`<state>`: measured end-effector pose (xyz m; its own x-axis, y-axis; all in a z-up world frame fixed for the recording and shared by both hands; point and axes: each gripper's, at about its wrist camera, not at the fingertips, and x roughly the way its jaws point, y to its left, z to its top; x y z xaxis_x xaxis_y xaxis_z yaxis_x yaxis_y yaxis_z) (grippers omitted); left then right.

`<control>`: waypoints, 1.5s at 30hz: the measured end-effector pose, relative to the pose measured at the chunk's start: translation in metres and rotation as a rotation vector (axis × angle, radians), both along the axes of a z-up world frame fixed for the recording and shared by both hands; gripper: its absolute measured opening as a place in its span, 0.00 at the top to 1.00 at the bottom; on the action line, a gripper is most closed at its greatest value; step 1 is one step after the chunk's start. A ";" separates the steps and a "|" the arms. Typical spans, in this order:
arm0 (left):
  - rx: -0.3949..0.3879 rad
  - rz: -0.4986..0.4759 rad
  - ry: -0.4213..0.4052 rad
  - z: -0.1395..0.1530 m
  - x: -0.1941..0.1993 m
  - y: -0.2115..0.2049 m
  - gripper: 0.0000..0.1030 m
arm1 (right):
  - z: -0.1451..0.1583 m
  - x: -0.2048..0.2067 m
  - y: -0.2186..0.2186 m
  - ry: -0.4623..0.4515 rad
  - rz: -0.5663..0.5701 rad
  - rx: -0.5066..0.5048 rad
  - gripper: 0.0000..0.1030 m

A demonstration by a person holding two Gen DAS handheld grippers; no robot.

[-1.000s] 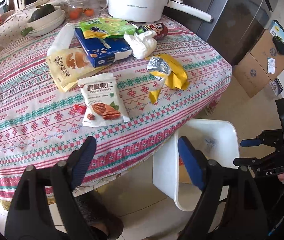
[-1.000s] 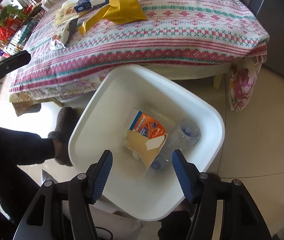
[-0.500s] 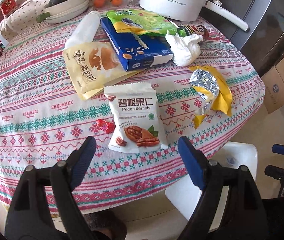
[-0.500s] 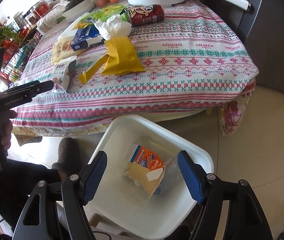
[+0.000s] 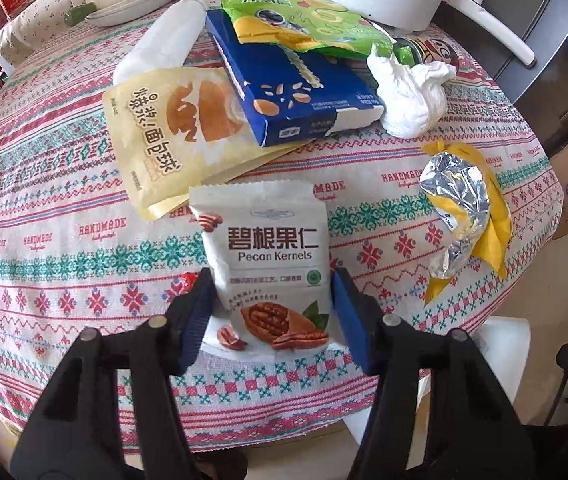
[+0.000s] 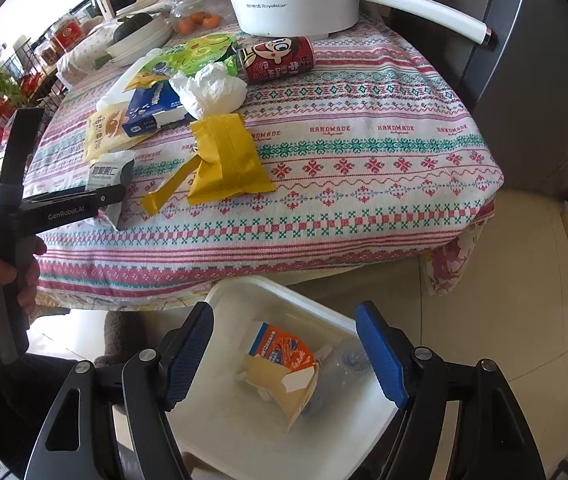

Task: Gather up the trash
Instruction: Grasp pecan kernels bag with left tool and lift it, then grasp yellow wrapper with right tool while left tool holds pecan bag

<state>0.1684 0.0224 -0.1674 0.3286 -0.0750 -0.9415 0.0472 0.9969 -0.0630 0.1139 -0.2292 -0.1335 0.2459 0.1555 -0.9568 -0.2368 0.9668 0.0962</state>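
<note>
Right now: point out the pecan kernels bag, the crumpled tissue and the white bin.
pecan kernels bag (image 5: 268,248), left wrist view, on the printed front panel.
crumpled tissue (image 5: 407,92), left wrist view, on the middle of the wad.
white bin (image 6: 220,420), right wrist view, on the bare inner floor.

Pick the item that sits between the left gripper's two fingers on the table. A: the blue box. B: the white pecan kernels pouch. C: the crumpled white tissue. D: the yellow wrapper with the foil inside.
B: in the left wrist view the left gripper has its blue pads on either side of the pecan kernels pouch.
</note>
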 end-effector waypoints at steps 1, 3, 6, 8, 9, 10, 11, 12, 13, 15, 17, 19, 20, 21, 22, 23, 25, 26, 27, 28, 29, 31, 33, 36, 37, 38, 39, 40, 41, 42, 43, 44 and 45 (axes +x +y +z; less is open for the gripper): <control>0.004 -0.001 0.001 -0.001 0.001 -0.001 0.44 | 0.000 0.001 0.001 -0.004 0.000 -0.003 0.27; 0.013 -0.008 0.005 -0.001 0.001 -0.002 0.50 | 0.001 0.005 0.004 -0.010 -0.003 -0.003 0.27; 0.004 -0.012 -0.003 0.001 -0.001 0.000 0.55 | 0.002 0.010 0.008 -0.016 -0.013 0.000 0.27; -0.012 -0.012 -0.013 0.007 -0.004 0.004 0.57 | 0.003 0.014 0.010 -0.020 -0.020 0.003 0.27; -0.021 -0.012 -0.020 0.011 -0.007 0.007 0.57 | 0.003 0.016 0.011 -0.022 -0.023 0.004 0.27; -0.032 -0.013 -0.027 0.015 -0.010 0.008 0.57 | 0.004 0.018 0.012 -0.023 -0.028 0.006 0.27; -0.042 -0.014 -0.035 0.020 -0.012 0.010 0.58 | 0.004 0.020 0.014 -0.025 -0.033 0.007 0.27; -0.051 -0.015 -0.043 0.024 -0.014 0.012 0.58 | 0.004 0.023 0.016 -0.026 -0.036 0.009 0.27; -0.058 -0.015 -0.051 0.029 -0.020 0.018 0.59 | 0.004 0.025 0.017 -0.027 -0.038 0.010 0.27; -0.070 -0.015 -0.064 0.037 -0.025 0.021 0.59 | 0.004 0.031 0.022 -0.031 -0.043 0.014 0.27; -0.078 -0.017 -0.074 0.043 -0.030 0.026 0.59 | 0.003 0.037 0.027 -0.033 -0.045 0.016 0.27; -0.087 -0.015 -0.084 0.048 -0.034 0.030 0.59 | 0.001 0.044 0.032 -0.032 -0.044 0.019 0.27; -0.095 -0.014 -0.088 0.051 -0.036 0.033 0.59 | -0.001 0.048 0.035 -0.030 -0.043 0.018 0.27; -0.103 -0.012 -0.092 0.053 -0.037 0.036 0.59 | -0.003 0.052 0.038 -0.030 -0.047 0.019 0.27; -0.110 -0.010 -0.097 0.055 -0.039 0.038 0.59 | -0.005 0.056 0.041 -0.027 -0.046 0.022 0.27; -0.116 -0.009 -0.102 0.057 -0.041 0.040 0.59 | -0.008 0.062 0.044 -0.021 -0.041 0.024 0.27; -0.125 -0.006 -0.108 0.060 -0.044 0.044 0.59 | -0.016 0.071 0.048 -0.013 -0.041 0.022 0.27; -0.128 -0.005 -0.110 0.061 -0.045 0.046 0.59 | -0.021 0.076 0.050 -0.004 -0.041 0.021 0.27; -0.129 -0.004 -0.111 0.062 -0.046 0.047 0.59 | -0.025 0.080 0.052 0.006 -0.042 0.022 0.27; -0.129 -0.005 -0.112 0.062 -0.047 0.048 0.59 | -0.031 0.085 0.053 0.018 -0.043 0.026 0.27; -0.128 -0.004 -0.113 0.062 -0.047 0.048 0.59 | -0.036 0.090 0.054 0.031 -0.046 0.029 0.27; -0.126 -0.002 -0.112 0.062 -0.048 0.051 0.59 | -0.047 0.099 0.054 0.053 -0.063 0.046 0.27; -0.127 0.000 -0.109 0.061 -0.049 0.054 0.59 | -0.055 0.107 0.053 0.063 -0.087 0.065 0.27; -0.126 0.003 -0.103 0.060 -0.049 0.058 0.59 | -0.063 0.115 0.053 0.063 -0.106 0.073 0.27; -0.125 0.003 -0.100 0.060 -0.048 0.058 0.59 | -0.064 0.116 0.054 0.051 -0.104 0.070 0.27; -0.125 0.004 -0.099 0.059 -0.048 0.059 0.59 | -0.064 0.119 0.055 0.038 -0.098 0.062 0.28; -0.125 0.004 -0.098 0.059 -0.048 0.059 0.59 | -0.065 0.120 0.057 0.039 -0.085 0.053 0.31; -0.124 0.005 -0.097 0.059 -0.048 0.059 0.59 | -0.065 0.120 0.060 0.026 -0.076 0.034 0.35; -0.124 0.004 -0.097 0.059 -0.048 0.059 0.59 | -0.065 0.120 0.062 0.018 -0.066 0.018 0.36; -0.125 0.004 -0.096 0.059 -0.049 0.059 0.59 | -0.065 0.119 0.065 0.008 -0.053 0.001 0.38; -0.124 0.004 -0.097 0.059 -0.048 0.059 0.59 | -0.066 0.119 0.070 0.002 -0.044 -0.009 0.43; -0.124 0.004 -0.098 0.059 -0.048 0.059 0.59 | -0.065 0.119 0.075 -0.004 -0.029 -0.009 0.46; -0.124 0.003 -0.098 0.059 -0.048 0.059 0.59 | -0.063 0.117 0.079 -0.010 -0.018 -0.022 0.48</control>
